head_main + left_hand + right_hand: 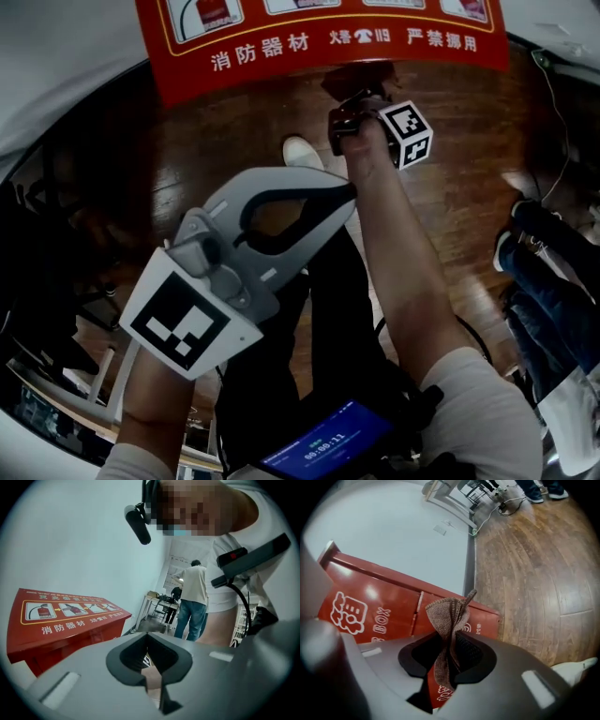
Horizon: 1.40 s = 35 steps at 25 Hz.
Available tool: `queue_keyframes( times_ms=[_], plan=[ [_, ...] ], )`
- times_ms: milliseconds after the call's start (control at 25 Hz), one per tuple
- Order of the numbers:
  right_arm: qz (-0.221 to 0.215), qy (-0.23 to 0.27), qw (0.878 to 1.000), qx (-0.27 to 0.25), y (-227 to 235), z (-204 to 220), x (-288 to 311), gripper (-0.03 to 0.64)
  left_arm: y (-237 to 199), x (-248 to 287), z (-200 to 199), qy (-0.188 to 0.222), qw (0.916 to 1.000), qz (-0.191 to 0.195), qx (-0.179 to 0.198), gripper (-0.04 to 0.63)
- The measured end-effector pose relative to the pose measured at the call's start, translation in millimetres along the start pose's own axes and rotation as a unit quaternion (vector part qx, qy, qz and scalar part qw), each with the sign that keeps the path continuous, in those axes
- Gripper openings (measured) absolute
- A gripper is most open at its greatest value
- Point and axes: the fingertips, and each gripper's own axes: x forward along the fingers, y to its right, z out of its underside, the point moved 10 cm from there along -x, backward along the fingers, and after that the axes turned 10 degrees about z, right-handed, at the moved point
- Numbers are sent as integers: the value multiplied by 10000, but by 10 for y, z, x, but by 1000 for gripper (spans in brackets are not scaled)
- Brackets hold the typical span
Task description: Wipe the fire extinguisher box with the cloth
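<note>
In its own view, the right hand-held gripper [446,670] is clamped on the brown cloth [449,616]. The cloth runs as a twisted strip between the closed jaws and stands out past them in a bunched, folded end. Just beyond that end lies the red fire extinguisher box [379,606], its front panel with white lettering filling the space ahead and to the left of the jaws. I cannot tell whether the cloth touches the panel or stops just short of it. In the head view this gripper [361,112] sits at the lower edge of the box's red top face [328,37], with the wooden floor [469,187] under it. The left hand-held gripper [157,686] has its jaws drawn nearly together with nothing between them; only a sliver of bare arm shows through the slit. It hangs back behind the right one, with the box [61,620] off to its left and well apart. I judge the step in hand to be bringing the cloth onto the box, with wiping barely begun, if at all. The next move calls for pressing the bunched end against the red surface and sweeping it across while the grip stays firm, since so narrow a wad will cover little at each pass.
</note>
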Motion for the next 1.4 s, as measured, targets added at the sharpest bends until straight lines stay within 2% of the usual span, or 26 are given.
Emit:
queue_keyframes(
  times_ms=[280, 560, 720, 920, 1120, 1400],
  plan=[
    [367, -78, 9993, 69, 490, 165, 509, 94, -249, -15, 292, 147, 9999, 12, -74, 0],
    [878, -156, 9957, -246, 934, 223, 976, 94, -416, -31, 587, 102, 9999, 49, -91, 0],
    [981, -252, 9938, -457, 1063, 205, 1094, 94, -452, -56, 612, 167, 9999, 10, -17, 0],
    [462, -360, 9975, -387, 719, 249, 669, 94, -287, -153, 508, 281, 9995, -114, 21, 0],
    [-207, -519, 9983, 159, 63, 531, -235, 94, 41, -373, 226, 342, 9991, -265, 10, 0],
    [-923, -652, 9890, 953, -975, 1023, -1237, 94, 576, -734, -272, 413, 9979, -496, 105, 0]
  ],
)
